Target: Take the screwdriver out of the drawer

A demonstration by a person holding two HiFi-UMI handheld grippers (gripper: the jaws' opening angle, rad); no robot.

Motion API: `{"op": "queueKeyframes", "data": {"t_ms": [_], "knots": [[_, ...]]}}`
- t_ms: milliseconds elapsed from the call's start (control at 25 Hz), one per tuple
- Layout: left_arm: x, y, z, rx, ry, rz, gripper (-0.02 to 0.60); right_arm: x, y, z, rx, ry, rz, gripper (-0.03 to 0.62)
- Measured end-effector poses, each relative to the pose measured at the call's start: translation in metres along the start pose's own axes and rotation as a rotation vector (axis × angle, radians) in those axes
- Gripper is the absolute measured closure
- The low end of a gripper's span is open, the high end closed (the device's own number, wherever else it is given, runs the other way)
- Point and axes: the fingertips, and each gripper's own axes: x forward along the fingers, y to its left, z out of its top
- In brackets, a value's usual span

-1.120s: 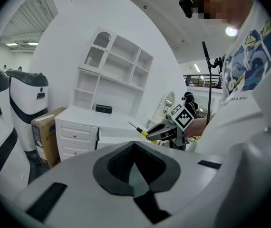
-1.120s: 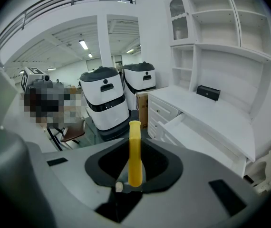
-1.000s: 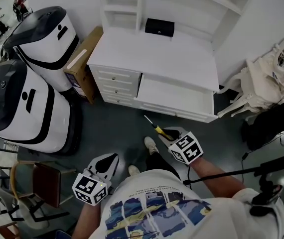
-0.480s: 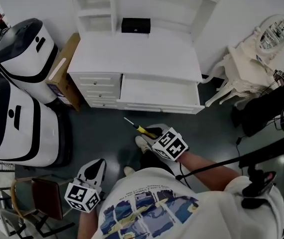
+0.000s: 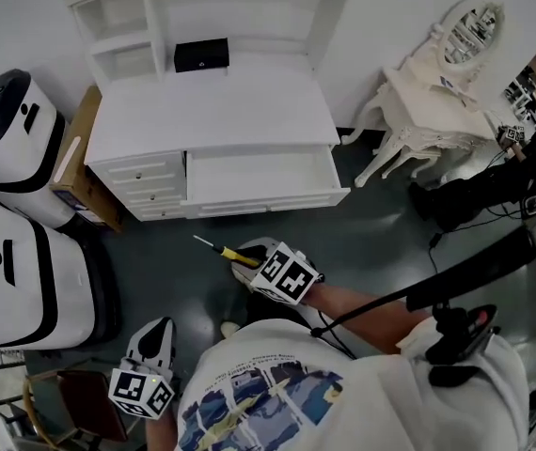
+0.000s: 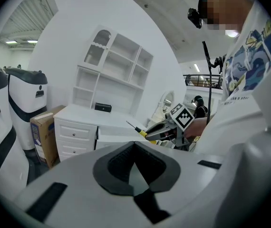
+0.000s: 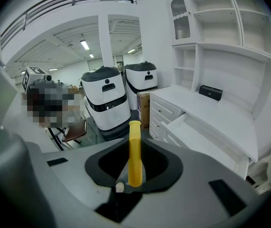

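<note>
While a person in a printed shirt (image 5: 277,402) stands before it, the white counter (image 5: 221,111) with its shelved upper part fills the upper middle of the head view, and everything else is placed from it. To the counter's left stand two big white-and-dark machines (image 5: 9,252), one behind the other. To the counter's right stands an ornate white dressing table (image 5: 428,111) with an oval mirror. A cardboard box (image 5: 75,172) stands just beside the counter's left side, between it and the machines. Under the counter's top, the wide drawer (image 5: 259,178) is pulled open toward the person, next to a stack of small closed drawers (image 5: 141,186) at the counter's left end. A small black box (image 5: 201,54) sits at the back of the counter's top, left of its middle. In front of the open drawer, over the dark floor, the right tongs (image 5: 242,254) are clamped on the yellow handle of the screwdriver (image 5: 219,249). The screwdriver is outside the drawer, and its thin shaft sticks out past the tips toward the counter's left end. Farther from the counter, low at the person's side, the left tongs (image 5: 162,325) have their tips together with nothing between them.
</note>
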Motion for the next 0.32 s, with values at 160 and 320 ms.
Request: {"op": "queueKeyframes", "data": {"t_ms": [160,320], "knots": [[0.0024,-0.0011,0.0002,-0.002,0.001,-0.007,0.568,0.0002,-0.0007,-0.0018,0.005,0.002,0.0,0.497],[0.0026,-0.0022,0.0017,0.001,0.008,-0.004,0.568,0.0013,0.0007,-0.002,0.007,0.002,0.01,0.497]]}}
